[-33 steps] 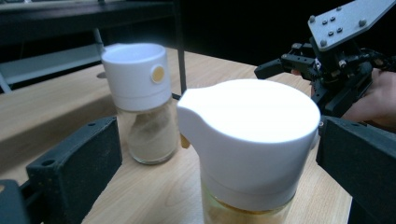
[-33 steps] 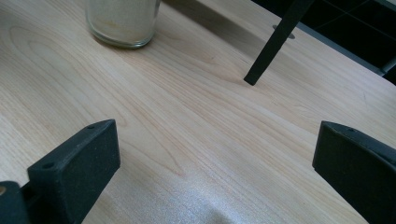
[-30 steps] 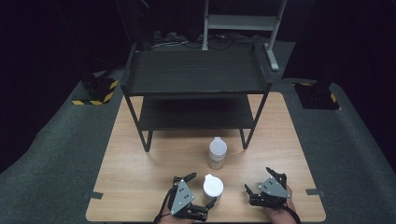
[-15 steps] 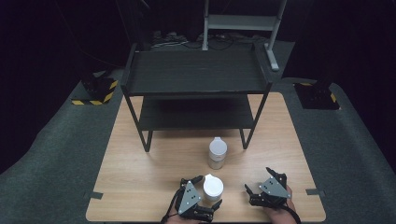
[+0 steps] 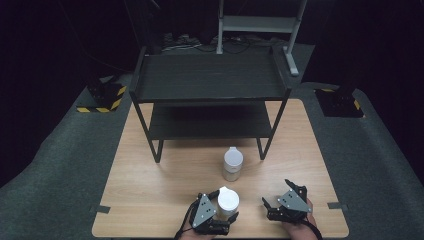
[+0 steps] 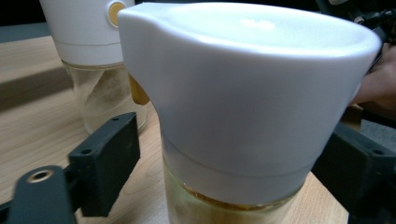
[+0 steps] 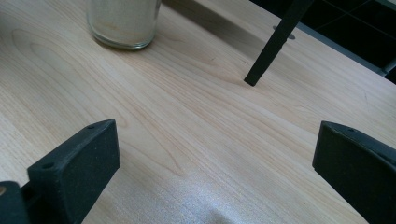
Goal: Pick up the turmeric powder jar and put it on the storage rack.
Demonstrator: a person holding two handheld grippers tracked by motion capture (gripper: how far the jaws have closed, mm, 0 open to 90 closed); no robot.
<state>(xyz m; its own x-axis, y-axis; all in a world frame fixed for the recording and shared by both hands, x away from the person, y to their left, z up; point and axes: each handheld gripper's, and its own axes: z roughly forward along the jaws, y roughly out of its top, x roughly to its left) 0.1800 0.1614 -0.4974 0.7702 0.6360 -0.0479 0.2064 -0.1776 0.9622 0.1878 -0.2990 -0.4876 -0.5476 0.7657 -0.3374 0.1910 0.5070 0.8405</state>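
Closing in on the near jar [image 5: 228,200]: the left gripper [image 5: 226,204] has just been drawing its jaws together around this white-capped container, which stands upright close to the front edge of the wooden table [image 5: 150,190]. A second ago that gripper sat spread to the jar's left with the jar clear of it; now the jar sits between the jaws. In the left gripper view the white cap [image 6: 252,88] looms large. The right-hand jaw looks hard against the jar's side, while the left-hand one seems to stand a little off the glass — angle is poor, so contact on that side is uncertain. Reading it as not yet a firm pinch.

Second jar [image 5: 232,163], same make, stands farther back, near the front right leg of the black two-tier shelf [image 5: 210,80]; its glass body also shows at the top of the right gripper view [image 7: 123,21], beside the shelf leg [image 7: 275,44].

Right gripper [image 5: 278,196] rests at the table's front right, jaws spread wide, nothing between them but bare wood.

Judgement: the grasp step is under way. Once the squeeze is complete, the near jar can be lifted, likely toward the shelf. Risk: tipping the jar if only one jaw pushes.
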